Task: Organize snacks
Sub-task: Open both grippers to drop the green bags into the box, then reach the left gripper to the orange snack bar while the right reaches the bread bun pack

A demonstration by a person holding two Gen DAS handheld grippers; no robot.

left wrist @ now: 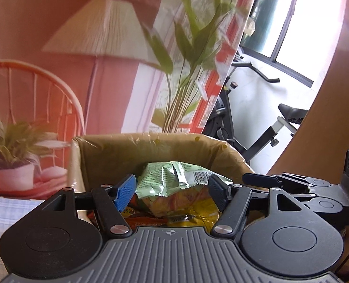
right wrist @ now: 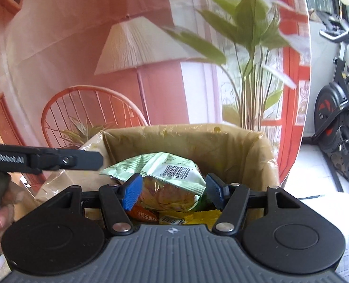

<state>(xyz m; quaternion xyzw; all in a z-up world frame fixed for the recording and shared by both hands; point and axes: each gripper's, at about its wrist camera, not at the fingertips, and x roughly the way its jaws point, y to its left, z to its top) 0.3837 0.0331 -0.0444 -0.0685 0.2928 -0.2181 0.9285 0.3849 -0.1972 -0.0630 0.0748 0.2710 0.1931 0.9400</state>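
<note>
Piled in the cardboard box (right wrist: 266,151) at 12 o'clock of both views: a pale green snack bag (right wrist: 165,167) on top of orange and yellow packets. Left gripper (left wrist: 172,192) and right gripper (right wrist: 173,192) spread wide, holding nothing. Likely light, crinkly, slippery, crushable; best pinched gently at the crimped seam.

On your right wrist view, at nine o'clock, the left claw (right wrist: 87,161) arm bears white lettering "GenRobot.AI". The green snack bag (right wrist: 165,167) carries a barcode numbered roughly "6 973029 306733". At six o'clock, the orange packet (right wrist: 142,214) shows Chinese characters, partly hidden.
</note>
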